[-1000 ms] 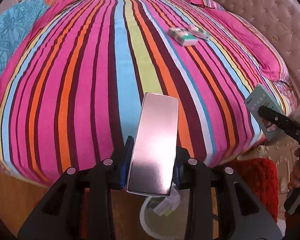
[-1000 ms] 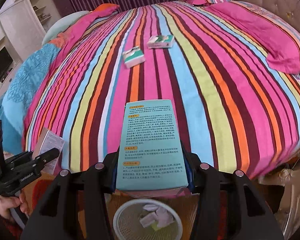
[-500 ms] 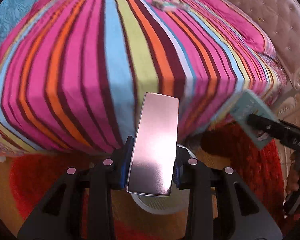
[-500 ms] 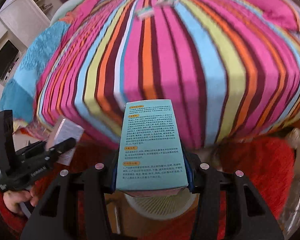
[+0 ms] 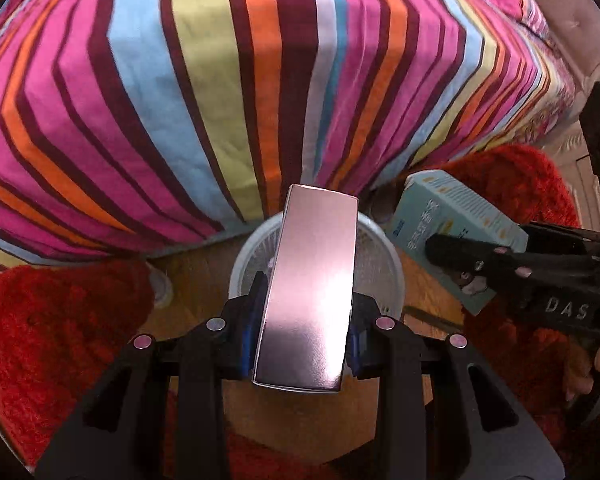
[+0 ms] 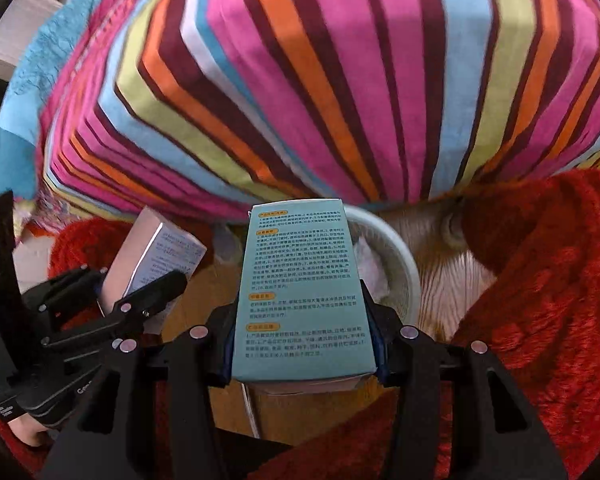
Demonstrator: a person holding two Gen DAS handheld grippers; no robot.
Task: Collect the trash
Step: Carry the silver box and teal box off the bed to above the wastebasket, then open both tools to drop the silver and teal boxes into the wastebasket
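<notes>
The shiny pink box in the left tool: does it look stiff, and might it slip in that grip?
The pink box probably is stiff enough: its faces stay flat and its edges straight in the left tool. Its glossy face, showing glare, suggests it could be slippery. It is likely light, perhaps empty; it should drop into the white basket below without rolling.

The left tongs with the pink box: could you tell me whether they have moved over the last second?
Yes. The left tongs have swung down off the striped bed and now hold the pink box over the white bin.
</notes>
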